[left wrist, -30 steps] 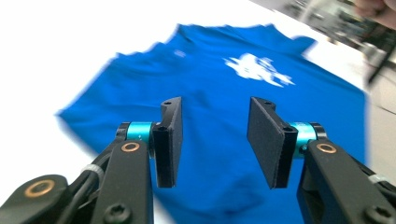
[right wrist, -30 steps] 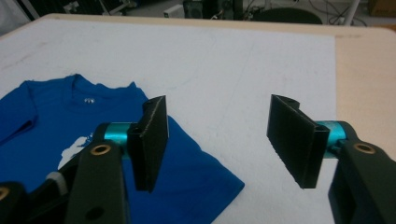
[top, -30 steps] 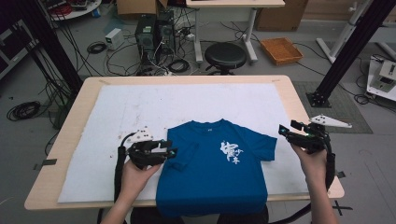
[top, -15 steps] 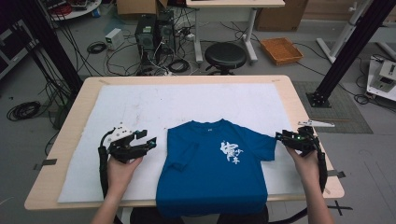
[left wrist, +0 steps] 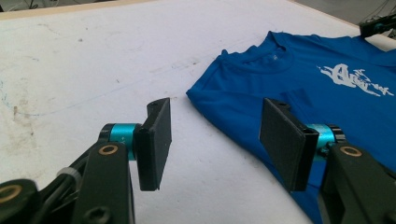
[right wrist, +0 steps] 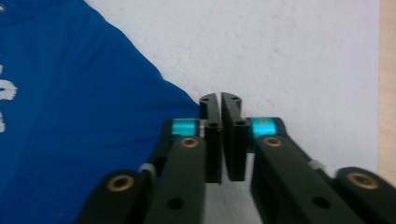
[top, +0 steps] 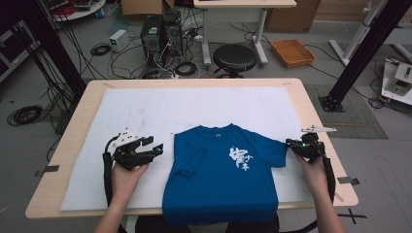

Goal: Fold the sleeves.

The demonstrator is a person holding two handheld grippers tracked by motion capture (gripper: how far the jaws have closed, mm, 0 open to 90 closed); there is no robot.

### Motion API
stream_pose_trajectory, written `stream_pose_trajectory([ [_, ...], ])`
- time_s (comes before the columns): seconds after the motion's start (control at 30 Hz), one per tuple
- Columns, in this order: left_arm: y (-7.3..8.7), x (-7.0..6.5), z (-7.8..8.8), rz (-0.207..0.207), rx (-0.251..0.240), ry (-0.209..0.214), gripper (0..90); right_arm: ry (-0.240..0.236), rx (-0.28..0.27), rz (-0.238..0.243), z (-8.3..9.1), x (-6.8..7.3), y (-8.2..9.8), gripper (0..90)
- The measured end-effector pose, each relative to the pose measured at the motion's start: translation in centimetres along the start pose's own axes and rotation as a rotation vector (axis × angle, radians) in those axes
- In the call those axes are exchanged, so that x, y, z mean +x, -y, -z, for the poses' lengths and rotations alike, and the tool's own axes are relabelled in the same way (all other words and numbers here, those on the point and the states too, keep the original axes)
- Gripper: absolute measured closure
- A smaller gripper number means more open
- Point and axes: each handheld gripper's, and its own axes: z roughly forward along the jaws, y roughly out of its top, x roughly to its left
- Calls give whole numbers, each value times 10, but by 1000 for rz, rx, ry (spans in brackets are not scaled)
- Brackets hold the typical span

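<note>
left tongs point(left wrist: 215, 140) agape beside blue shirt point(top: 223, 179); right tongs point(right wrist: 220, 140) closed (empty).

The high view looks forward and down on the whole worktop point(top: 87, 97). Both gripper views sit low and near, sharing the blue shirt point(left wrist: 336, 88).

A white sheet point(top: 145, 116) covers the wooden bench point(top: 311, 107); a blue T-shirt point(top: 218, 194) lies flat on it.

blue t-shirt point(top: 221, 182) — flat, one sleeve folded in.
</note>
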Motion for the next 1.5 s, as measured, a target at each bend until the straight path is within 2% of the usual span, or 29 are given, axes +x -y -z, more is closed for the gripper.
stream_pose_trajectory([
  [0.13, 0, 0, 0, -1, -1, 1, 440, -8, -57, 14, 15, 10, -6, 892],
  [0.23, 0, 0, -1, -2, -5, 8, 440, -21, -94, 33, 27, 24, -13, 892],
  [0.37, -1, 0, -2, -1, -6, 17, 440, -19, -101, 94, 36, 50, -22, 893],
  [0.4, -1, 0, -2, -1, -6, 17, 440, -19, -101, 94, 36, 50, -22, 893],
  [0.43, -1, -1, -3, -3, -6, 21, 440, -18, -106, 129, 39, 64, -26, 893],
  [0.57, -2, -3, -5, -6, -1, 29, 440, -34, -111, 188, 42, 96, -35, 892],
  [0.73, -4, -4, -6, -8, 2, 33, 440, -62, -75, 256, 26, 135, -48, 892],
  [0.97, -4, -8, -10, -20, 13, 47, 440, -76, -29, 283, -7, 166, -56, 874],
  [1.07, -4, -8, -11, -22, 17, 52, 440, -94, -42, 289, -9, 170, -57, 827],
  [1.2, -4, -9, -11, -24, 13, 54, 440, -114, -74, 271, -4, 165, -58, 780],
  [1.23, -5, -10, -11, -21, 7, 59, 440, -116, -103, 257, 4, 155, -57, 744],
  [1.33, -5, -10, -11, -18, 7, 60, 440, -132, -125, 234, 13, 140, -51, 730],
  [1.5, -6, -14, -15, -22, 15, 73, 440, -145, -82, 193, 25, 114, -24, 692],
])
